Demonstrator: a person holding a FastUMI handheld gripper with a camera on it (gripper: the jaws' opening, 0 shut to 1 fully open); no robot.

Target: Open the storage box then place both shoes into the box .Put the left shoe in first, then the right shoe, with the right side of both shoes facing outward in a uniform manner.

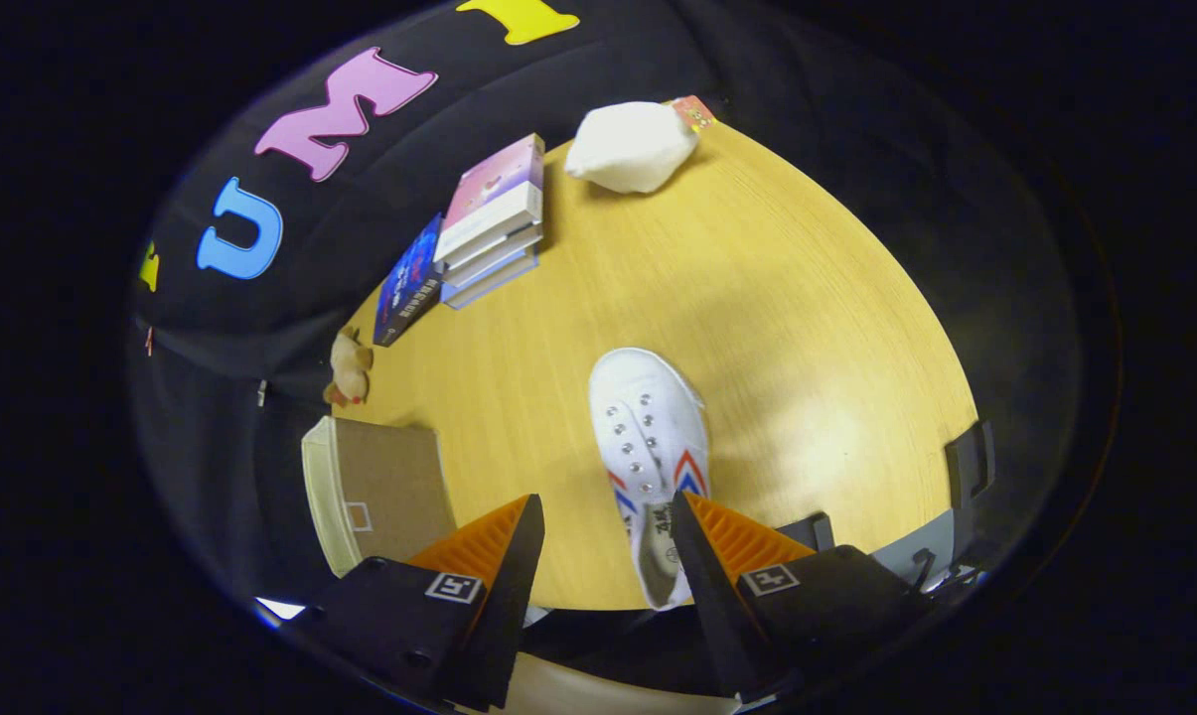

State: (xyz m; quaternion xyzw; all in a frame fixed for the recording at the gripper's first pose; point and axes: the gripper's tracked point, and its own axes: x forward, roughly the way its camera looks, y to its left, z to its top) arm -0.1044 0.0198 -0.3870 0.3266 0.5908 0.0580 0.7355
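Observation:
A white canvas shoe (pixel 650 437) with red and blue chevrons lies on the wooden table (pixel 807 328), toe pointing away from me. Its heel end reaches the table's near edge, right beside my right finger (pixel 702 556), which overlaps its side. My gripper (pixel 606 500) is open, fingers wide apart, and the left finger (pixel 509 566) stands well clear of the shoe. The storage box (pixel 379 487), a brown face with a cream rim, sits beyond the left finger at the table's left edge. I cannot tell whether it stands open.
A stack of books (pixel 494 218) and a dark blue book (pixel 409 283) lie at the far left of the table. A white pouch (pixel 628 147) rests at the far edge. A small plush toy (pixel 348 369) sits just beyond the box.

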